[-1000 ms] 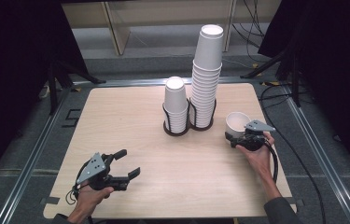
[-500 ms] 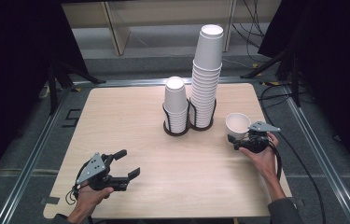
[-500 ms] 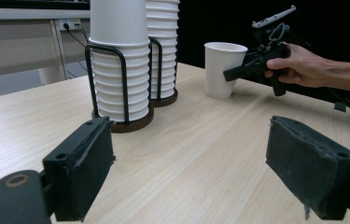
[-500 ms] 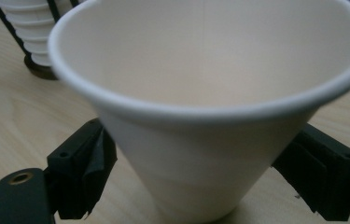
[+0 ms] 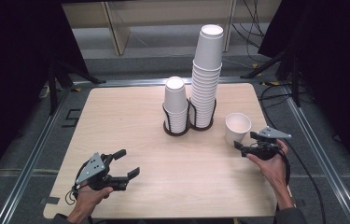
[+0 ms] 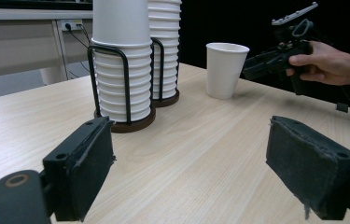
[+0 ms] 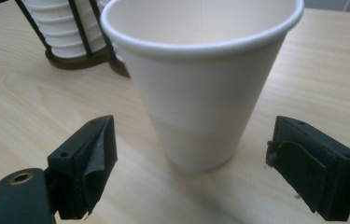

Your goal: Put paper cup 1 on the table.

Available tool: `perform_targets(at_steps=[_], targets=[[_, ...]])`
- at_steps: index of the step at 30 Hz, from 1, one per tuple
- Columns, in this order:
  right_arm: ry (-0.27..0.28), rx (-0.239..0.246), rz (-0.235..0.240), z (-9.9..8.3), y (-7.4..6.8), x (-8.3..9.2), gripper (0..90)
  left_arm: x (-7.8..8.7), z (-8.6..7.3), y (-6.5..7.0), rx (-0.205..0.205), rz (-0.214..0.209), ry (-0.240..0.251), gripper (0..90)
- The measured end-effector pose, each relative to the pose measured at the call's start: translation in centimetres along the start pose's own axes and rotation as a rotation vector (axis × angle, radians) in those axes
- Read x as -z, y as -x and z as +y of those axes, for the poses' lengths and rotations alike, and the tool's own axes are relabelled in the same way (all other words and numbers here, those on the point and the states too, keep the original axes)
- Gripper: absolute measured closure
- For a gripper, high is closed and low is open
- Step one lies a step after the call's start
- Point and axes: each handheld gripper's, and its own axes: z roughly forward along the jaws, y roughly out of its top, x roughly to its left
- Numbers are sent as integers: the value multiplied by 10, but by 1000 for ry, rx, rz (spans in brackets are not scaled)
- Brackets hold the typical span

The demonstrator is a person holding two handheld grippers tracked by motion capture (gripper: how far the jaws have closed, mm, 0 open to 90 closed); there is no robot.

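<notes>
A single white paper cup (image 5: pixel 237 128) stands upright on the wooden table (image 5: pixel 116 116), right of the two cup stacks. My right gripper (image 5: pixel 241 149) is open just in front of it. In the right gripper view the cup (image 7: pixel 200 93) stands just ahead of the gap between the spread pads (image 7: pixel 93 163), which do not touch it. My left gripper (image 5: pixel 129 162) rests low near the table's front left, jaws wide apart with nothing between them. The left gripper view (image 6: pixel 189 172) looks across at the cup (image 6: pixel 224 70) and the other hand's gripper (image 6: pixel 280 56).
Two stacks of white cups sit in a black wire holder (image 5: pixel 176 130) at the table's middle back: a short stack (image 5: pixel 176 105) and a tall stack (image 5: pixel 206 79). Bare wood lies between the two grippers. Cables trail off the table's right edge.
My right gripper has drawn back from the cup, to the right and toward the near edge. The cup stays standing on the table. The left gripper has kept still.
</notes>
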Motion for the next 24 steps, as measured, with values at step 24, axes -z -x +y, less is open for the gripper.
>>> perform_targets(at_steps=[24], targets=[[-8, 19, 159, 3, -72, 36, 162, -6, -3, -1, 8, -6, -2, 144]])
